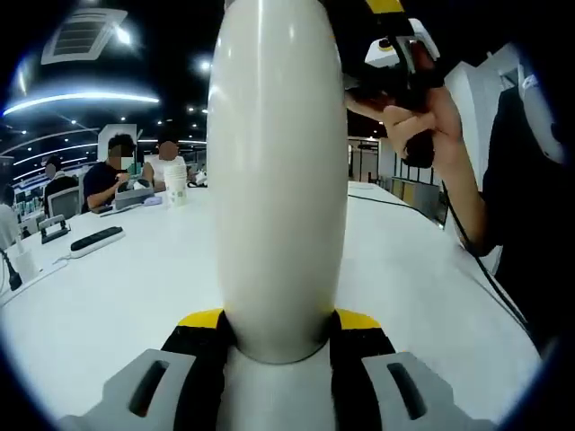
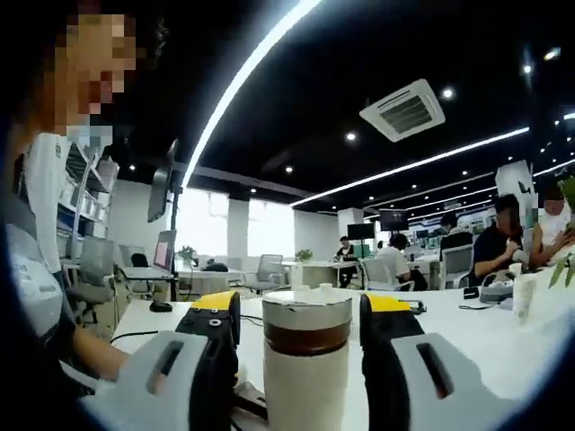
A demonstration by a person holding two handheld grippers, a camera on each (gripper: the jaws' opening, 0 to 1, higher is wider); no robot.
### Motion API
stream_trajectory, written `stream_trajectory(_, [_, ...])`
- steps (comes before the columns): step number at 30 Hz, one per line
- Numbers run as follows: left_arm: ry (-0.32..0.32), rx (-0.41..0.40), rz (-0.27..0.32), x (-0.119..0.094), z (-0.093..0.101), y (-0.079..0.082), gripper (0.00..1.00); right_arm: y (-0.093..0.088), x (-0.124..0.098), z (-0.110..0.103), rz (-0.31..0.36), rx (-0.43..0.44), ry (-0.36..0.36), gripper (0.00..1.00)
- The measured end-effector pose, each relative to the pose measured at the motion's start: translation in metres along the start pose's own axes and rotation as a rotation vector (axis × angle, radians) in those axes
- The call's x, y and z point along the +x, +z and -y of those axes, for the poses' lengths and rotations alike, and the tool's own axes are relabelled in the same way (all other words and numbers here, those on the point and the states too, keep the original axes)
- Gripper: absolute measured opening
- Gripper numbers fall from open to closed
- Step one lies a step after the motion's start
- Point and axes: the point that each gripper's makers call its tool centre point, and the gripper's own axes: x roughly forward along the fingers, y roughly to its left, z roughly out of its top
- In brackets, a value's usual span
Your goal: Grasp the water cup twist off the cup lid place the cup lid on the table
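Observation:
A tall white water cup [image 1: 277, 180] stands up the middle of the left gripper view. My left gripper [image 1: 280, 325] is shut on its lower part, a yellow-tipped jaw pressed to each side. In the right gripper view the cup's top shows a pale lid [image 2: 306, 306] above a brown band, with the white body [image 2: 305, 386] below. My right gripper [image 2: 301, 316] straddles the lid, open, with a thin gap at the left jaw. A hand [image 1: 422, 117] holds that right gripper [image 1: 395, 45] near the cup's top.
The white table [image 1: 117, 296] stretches out on both sides of the cup. A black power strip [image 1: 97, 239] and a stack of paper cups [image 1: 175, 187] lie far left, where people sit. A monitor [image 2: 163, 193] stands at the table's far end.

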Motion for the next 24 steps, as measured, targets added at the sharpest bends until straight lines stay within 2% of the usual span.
stream_trajectory(3, [0.001, 0.000, 0.000, -0.0004, -0.0007, -0.0002, 0.46, -0.0005, 0.0051, 0.0042, -0.002, -0.011, 0.001, 0.50])
stream_trajectory(4, [0.001, 0.000, 0.000, -0.0005, -0.0008, -0.0003, 0.46, -0.0023, 0.0060, 0.0042, -0.012, -0.012, 0.012, 0.46])
stream_trajectory(7, [0.001, -0.001, 0.000, -0.0006, -0.0009, -0.0004, 0.46, -0.0033, 0.0057, 0.0038, -0.016, -0.009, 0.046, 0.45])
stream_trajectory(10, [0.001, -0.001, -0.001, -0.0008, -0.0013, -0.0005, 0.46, -0.0030, 0.0051, 0.0020, -0.015, -0.009, 0.116, 0.45])
stream_trajectory(12, [0.000, -0.001, 0.000, -0.0010, -0.0016, -0.0005, 0.46, -0.0029, 0.0051, 0.0011, -0.010, 0.018, 0.194, 0.44])
stream_trajectory(16, [0.001, 0.000, -0.001, -0.0014, -0.0021, -0.0006, 0.46, -0.0024, 0.0036, -0.0015, 0.009, 0.047, 0.401, 0.44])
stream_trajectory(18, [0.001, 0.000, -0.001, -0.0016, -0.0023, -0.0007, 0.46, -0.0024, 0.0034, -0.0015, 0.010, 0.097, 0.480, 0.44])
stream_trajectory(20, [0.001, 0.000, -0.001, -0.0017, -0.0026, -0.0007, 0.46, -0.0025, 0.0024, -0.0027, 0.023, 0.130, 0.590, 0.44])
stream_trajectory(24, [0.001, -0.001, -0.001, -0.0016, -0.0027, -0.0008, 0.46, -0.0035, 0.0015, -0.0033, 0.020, 0.142, 0.724, 0.44])
